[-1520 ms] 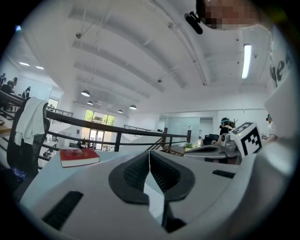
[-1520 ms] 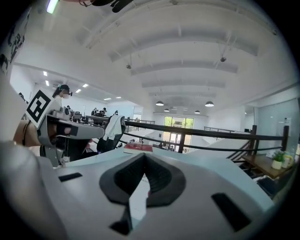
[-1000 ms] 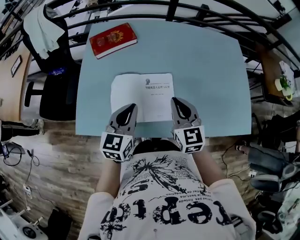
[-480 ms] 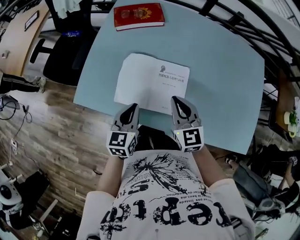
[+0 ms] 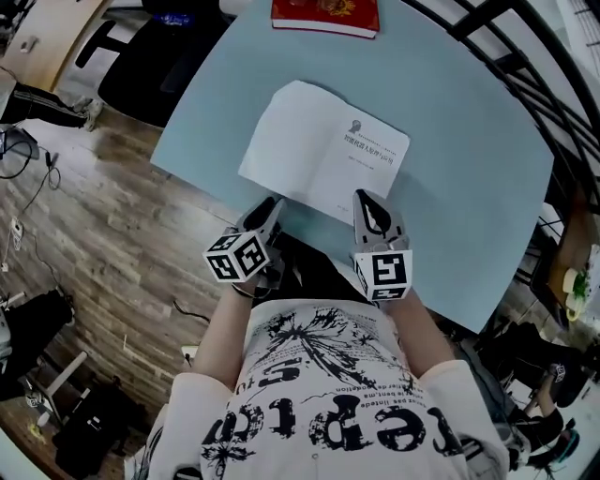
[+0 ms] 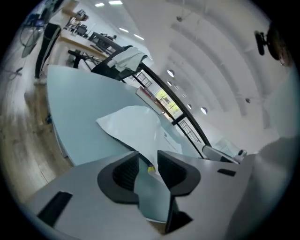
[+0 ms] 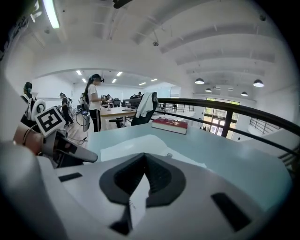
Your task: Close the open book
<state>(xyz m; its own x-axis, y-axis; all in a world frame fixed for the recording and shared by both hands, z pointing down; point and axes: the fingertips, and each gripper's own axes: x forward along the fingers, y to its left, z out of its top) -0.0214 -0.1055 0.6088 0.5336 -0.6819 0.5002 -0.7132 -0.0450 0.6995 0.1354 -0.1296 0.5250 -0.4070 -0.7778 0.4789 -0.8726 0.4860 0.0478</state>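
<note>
A pale blue table with rounded corners (image 5: 469, 169) stands on a brown wood-plank floor (image 5: 103, 244). At the table's far edge lies a closed red hardcover book (image 5: 325, 16). A black office chair (image 5: 157, 66) stands off the table's far left corner. A black curved metal railing (image 7: 234, 108) runs beyond the table's right side.

A pale blue table (image 5: 469, 187) bears an open book (image 5: 323, 150) and a red book (image 5: 325, 14).
</note>
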